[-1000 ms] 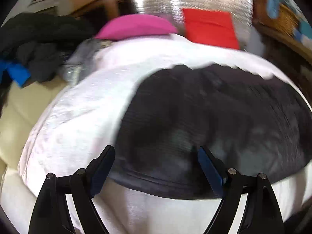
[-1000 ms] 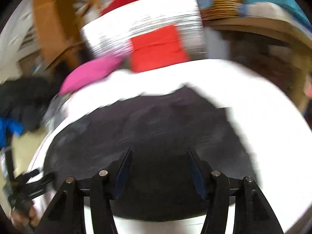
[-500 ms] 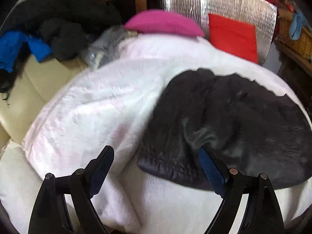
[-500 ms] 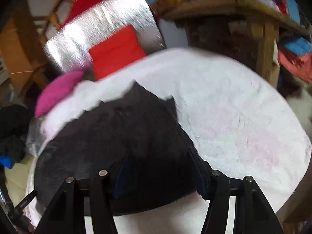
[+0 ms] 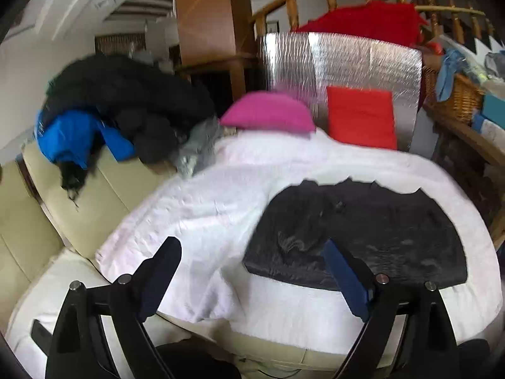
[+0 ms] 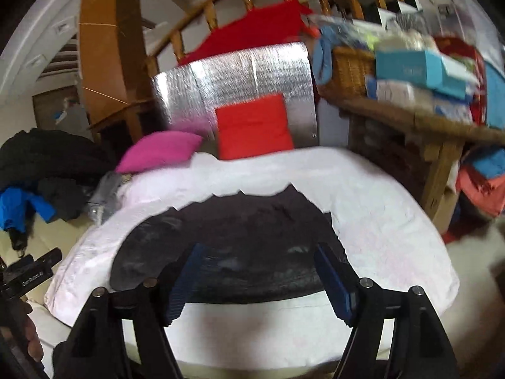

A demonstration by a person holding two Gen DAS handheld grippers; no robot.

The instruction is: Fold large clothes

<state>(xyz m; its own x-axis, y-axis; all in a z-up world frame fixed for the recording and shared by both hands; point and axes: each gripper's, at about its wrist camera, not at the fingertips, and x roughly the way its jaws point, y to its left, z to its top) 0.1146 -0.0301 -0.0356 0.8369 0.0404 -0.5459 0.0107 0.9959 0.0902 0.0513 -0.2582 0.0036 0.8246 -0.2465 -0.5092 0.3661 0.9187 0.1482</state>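
A white blanket (image 5: 221,208) spreads over a cream sofa (image 5: 41,221), filling the space ahead of both grippers. On it lies the black garment (image 5: 378,237), folded into a flat, roughly rectangular shape: it sits ahead and to the right of the left gripper (image 5: 252,284), and straight ahead of the right gripper (image 6: 258,281), beyond and below its fingertips. Far ahead of both, a silver foil panel (image 5: 341,63) stands upright with a red cushion (image 5: 359,120) leaning on it and a pink cushion (image 5: 268,112) just to its left. A heap of dark clothes (image 5: 126,104) with a blue jacket (image 5: 69,135) rests on the sofa back, far ahead and left of the left gripper. The left gripper's jaws are spread wide and opening, with nothing between them; the right gripper's jaws are also opening, empty, clear of the garment.
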